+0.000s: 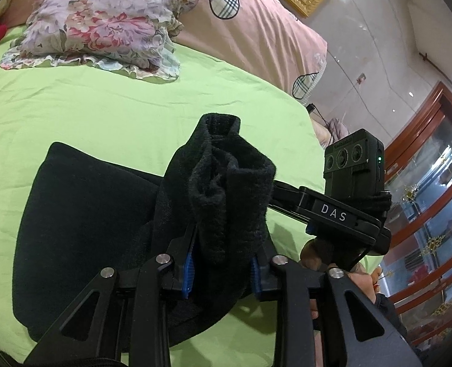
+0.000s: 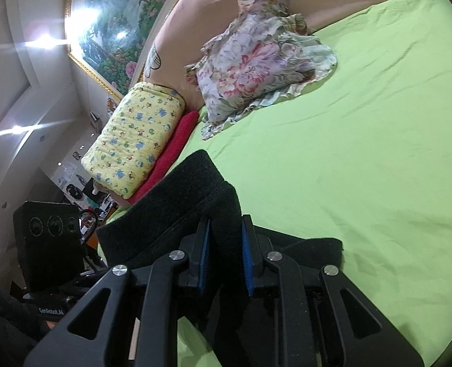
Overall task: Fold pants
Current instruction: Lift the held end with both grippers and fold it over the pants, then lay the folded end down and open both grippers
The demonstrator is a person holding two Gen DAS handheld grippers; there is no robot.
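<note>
The black pants (image 1: 82, 214) lie on a green bed sheet (image 1: 134, 107). My left gripper (image 1: 222, 260) is shut on a bunched edge of the pants, which sticks up between its blue pads. In the right wrist view, my right gripper (image 2: 226, 244) is shut on another thick edge of the pants (image 2: 189, 202), held just above the sheet (image 2: 363, 153). The right gripper also shows in the left wrist view (image 1: 348, 202), close to the right of the left one.
A floral pillow (image 1: 97, 27) and a pink quilt (image 1: 256, 30) lie at the head of the bed. A yellow pillow (image 2: 134, 140) sits on a red cloth (image 2: 173, 143). A glass cabinet (image 1: 434, 198) stands beside the bed.
</note>
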